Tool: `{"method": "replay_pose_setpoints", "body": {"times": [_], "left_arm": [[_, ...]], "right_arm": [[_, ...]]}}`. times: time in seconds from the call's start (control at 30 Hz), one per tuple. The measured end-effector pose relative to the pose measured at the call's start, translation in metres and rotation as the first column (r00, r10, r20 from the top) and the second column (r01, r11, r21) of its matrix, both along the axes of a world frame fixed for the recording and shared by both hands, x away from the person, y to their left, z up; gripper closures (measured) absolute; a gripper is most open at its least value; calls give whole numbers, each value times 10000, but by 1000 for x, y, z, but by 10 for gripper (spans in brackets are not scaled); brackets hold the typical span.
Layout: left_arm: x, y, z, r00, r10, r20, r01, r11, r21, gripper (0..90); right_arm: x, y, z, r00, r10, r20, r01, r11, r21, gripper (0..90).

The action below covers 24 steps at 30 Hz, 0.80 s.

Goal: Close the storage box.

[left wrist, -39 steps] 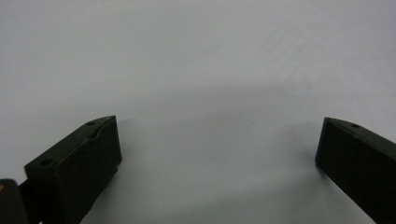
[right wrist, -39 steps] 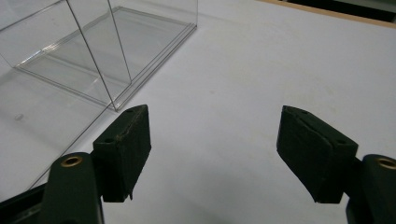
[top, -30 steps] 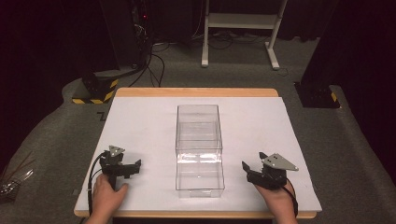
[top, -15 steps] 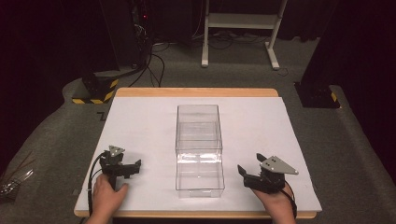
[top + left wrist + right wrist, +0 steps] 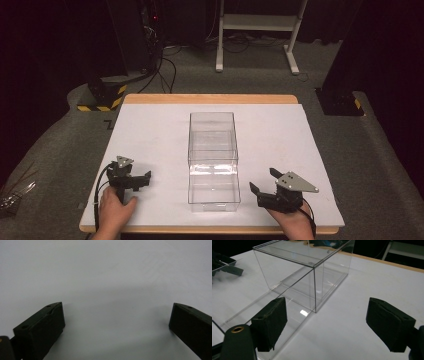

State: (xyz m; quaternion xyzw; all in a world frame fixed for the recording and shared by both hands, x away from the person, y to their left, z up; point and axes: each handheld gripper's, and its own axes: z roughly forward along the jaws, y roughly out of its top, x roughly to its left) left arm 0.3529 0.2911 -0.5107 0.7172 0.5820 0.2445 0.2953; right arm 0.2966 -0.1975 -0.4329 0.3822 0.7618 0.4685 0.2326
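Note:
A clear plastic box [image 5: 212, 137] stands mid-table, and a low clear part [image 5: 214, 189] reaches from it toward the front edge. My right gripper [image 5: 262, 179] sits just right of that low part, pointing left at it. In the right gripper view the box [image 5: 294, 277] stands ahead and to the left. The right gripper [image 5: 326, 300] is open; its jaws have just been opening with nothing between them. My left gripper [image 5: 142, 181] rests left of the box near the front edge. Its own view shows the left gripper [image 5: 117, 305] open over bare white tabletop.
The white tabletop [image 5: 280, 135] has a wooden rim [image 5: 210, 98] at the back. Beyond it are a white frame stand [image 5: 257, 30], cables on the floor, and a black-and-yellow striped base [image 5: 102, 97] at the back left. Free room lies on both sides of the box.
The right gripper's jaws have spread apart, and that hand has shifted slightly left toward the box. The left hand and the box have stayed put.

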Motion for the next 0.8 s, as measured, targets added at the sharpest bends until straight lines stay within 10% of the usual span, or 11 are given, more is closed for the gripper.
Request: {"method": "replay_pose_setpoints", "body": {"times": [0.8], "left_arm": [[0,0,0,10000,-1,1,1,10000,-2,5]], "right_arm": [[-24,20,1,9952,976,-9,-975,9951,156,172]]}}
